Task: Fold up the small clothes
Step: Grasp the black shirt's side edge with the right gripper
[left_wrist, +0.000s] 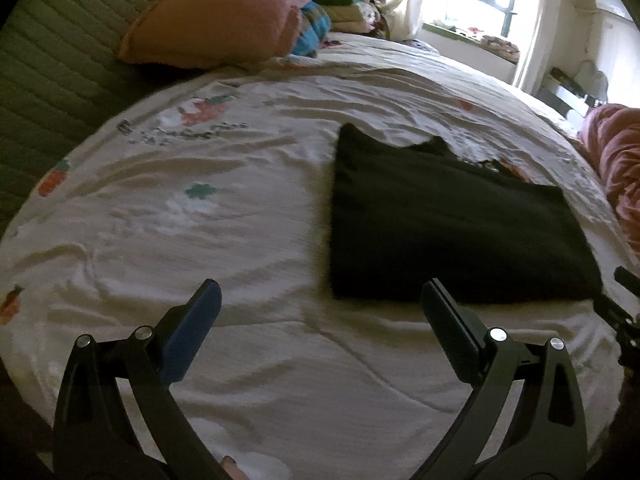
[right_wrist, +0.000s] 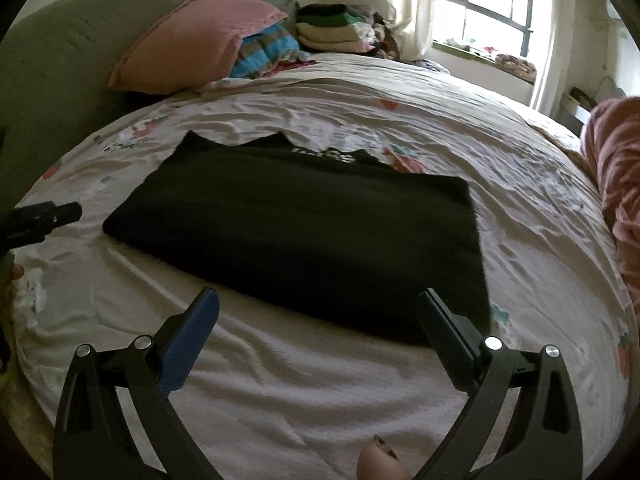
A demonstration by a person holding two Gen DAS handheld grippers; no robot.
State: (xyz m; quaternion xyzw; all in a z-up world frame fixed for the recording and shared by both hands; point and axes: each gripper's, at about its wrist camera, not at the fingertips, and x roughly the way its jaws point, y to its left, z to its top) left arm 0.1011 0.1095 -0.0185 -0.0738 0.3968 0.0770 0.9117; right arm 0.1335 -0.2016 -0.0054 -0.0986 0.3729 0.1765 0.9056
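Note:
A black garment (left_wrist: 440, 220) lies folded flat on the bed; it also shows in the right wrist view (right_wrist: 304, 232), with white lettering near its far edge. My left gripper (left_wrist: 320, 292) is open and empty, just short of the garment's near left corner. My right gripper (right_wrist: 318, 300) is open and empty, over the garment's near edge. The other gripper's tip shows at the right edge of the left wrist view (left_wrist: 624, 280) and at the left edge of the right wrist view (right_wrist: 44, 216).
A flower-printed white sheet (left_wrist: 200, 220) covers the bed. A pink pillow (right_wrist: 192, 44) and a striped cloth (right_wrist: 264, 52) lie by the green headboard (right_wrist: 48, 64). A stack of folded clothes (right_wrist: 336, 28) sits at the back. A pink blanket (right_wrist: 616, 168) lies at the right.

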